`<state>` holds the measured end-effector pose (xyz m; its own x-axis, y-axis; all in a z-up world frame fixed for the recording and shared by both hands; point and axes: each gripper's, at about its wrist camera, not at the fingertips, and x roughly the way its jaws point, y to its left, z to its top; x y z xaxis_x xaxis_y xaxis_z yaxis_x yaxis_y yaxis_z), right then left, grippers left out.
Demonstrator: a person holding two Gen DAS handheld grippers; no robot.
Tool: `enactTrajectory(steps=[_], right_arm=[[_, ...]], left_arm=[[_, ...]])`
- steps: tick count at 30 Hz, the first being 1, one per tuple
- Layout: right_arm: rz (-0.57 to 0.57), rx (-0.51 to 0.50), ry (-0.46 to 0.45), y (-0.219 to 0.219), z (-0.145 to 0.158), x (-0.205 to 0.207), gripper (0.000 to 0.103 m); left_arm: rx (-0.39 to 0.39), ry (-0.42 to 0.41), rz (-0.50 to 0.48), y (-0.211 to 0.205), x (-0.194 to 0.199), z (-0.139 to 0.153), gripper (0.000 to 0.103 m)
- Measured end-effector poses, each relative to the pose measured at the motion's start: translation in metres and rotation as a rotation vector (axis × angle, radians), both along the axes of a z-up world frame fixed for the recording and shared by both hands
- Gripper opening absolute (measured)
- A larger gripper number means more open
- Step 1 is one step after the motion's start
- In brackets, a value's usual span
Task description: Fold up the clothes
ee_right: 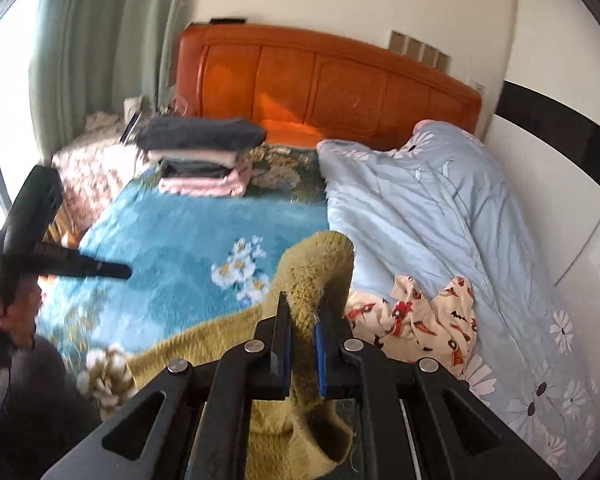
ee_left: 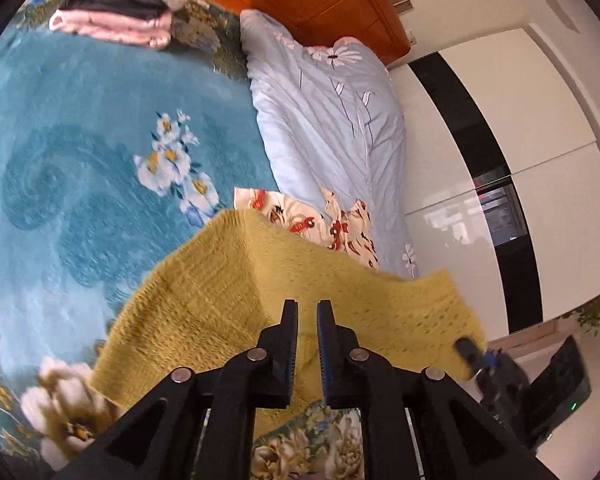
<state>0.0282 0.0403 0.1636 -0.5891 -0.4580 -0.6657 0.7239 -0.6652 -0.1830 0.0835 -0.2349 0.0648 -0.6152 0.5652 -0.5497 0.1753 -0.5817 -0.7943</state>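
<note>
A yellow knit sweater (ee_left: 228, 292) lies on the blue floral blanket (ee_left: 80, 152). My left gripper (ee_left: 307, 312) hovers over the sweater with a narrow gap between its jaws and nothing in them. My right gripper (ee_right: 303, 312) is shut on a raised fold of the yellow sweater (ee_right: 320, 268), which arches up between its fingers. The right gripper shows at the sweater's far edge in the left wrist view (ee_left: 476, 356). The left gripper shows at the left in the right wrist view (ee_right: 100, 269), above the blanket (ee_right: 172, 248).
A stack of folded clothes (ee_right: 204, 160) sits near the orange headboard (ee_right: 320, 88); it also shows in the left wrist view (ee_left: 116, 12). A light blue duvet (ee_right: 440, 208) covers the right side of the bed. A cream patterned garment (ee_right: 420, 320) lies beside the sweater. White wardrobes (ee_left: 500, 160) stand at right.
</note>
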Motion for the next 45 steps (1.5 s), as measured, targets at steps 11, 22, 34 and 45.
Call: enactTrajectory(steps=[11, 22, 34, 45], right_arm=[[0.102, 0.132, -0.26, 0.013, -0.121, 0.032, 0.01], [0.017, 0.047, -0.424, 0.034, -0.162, 0.027, 0.01], [-0.081, -0.002, -0.51, 0.055, -0.185, 0.022, 0.01], [-0.223, -0.03, -0.361, 0.069, -0.141, 0.0, 0.01]], left_arm=[[-0.203, -0.162, -0.222, 0.092, -0.086, -0.038, 0.06], [-0.47, -0.245, -0.547, 0.203, -0.149, -0.091, 0.065], [-0.553, -0.208, -0.538, 0.206, -0.147, -0.119, 0.03], [-0.356, -0.076, -0.141, 0.085, -0.119, -0.046, 0.008]])
